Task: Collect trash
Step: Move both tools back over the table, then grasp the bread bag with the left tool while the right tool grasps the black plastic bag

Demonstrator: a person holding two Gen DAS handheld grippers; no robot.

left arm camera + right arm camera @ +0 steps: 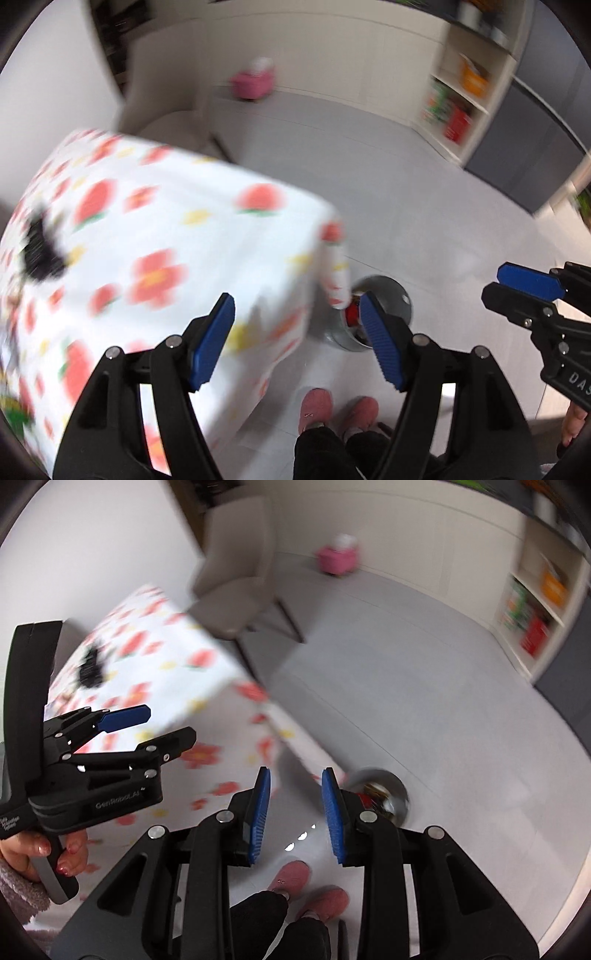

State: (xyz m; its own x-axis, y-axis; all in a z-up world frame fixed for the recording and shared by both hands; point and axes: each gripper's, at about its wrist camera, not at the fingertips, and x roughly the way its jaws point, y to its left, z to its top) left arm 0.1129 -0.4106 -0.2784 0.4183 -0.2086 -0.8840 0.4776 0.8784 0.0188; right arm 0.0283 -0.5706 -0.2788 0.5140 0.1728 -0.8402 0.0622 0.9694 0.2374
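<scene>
A shiny metal trash bin [384, 302] stands on the grey floor by the table corner, with red and other trash inside; it also shows in the right wrist view [388, 794]. My left gripper [295, 339] is open and empty, held above the table edge and the bin; it shows in the right wrist view [147, 727]. My right gripper [295, 812] is open and empty, high above the floor just left of the bin; it shows in the left wrist view [517, 288]. A black crumpled piece [40, 243] lies on the floral tablecloth [166, 229]; it shows in the right wrist view [90, 668].
A beige chair [236, 572] stands behind the table. A pink box [253, 81] sits on the floor by the far wall. Shelves [461, 96] with packages are at the right. My feet in pink slippers [316, 406] are below.
</scene>
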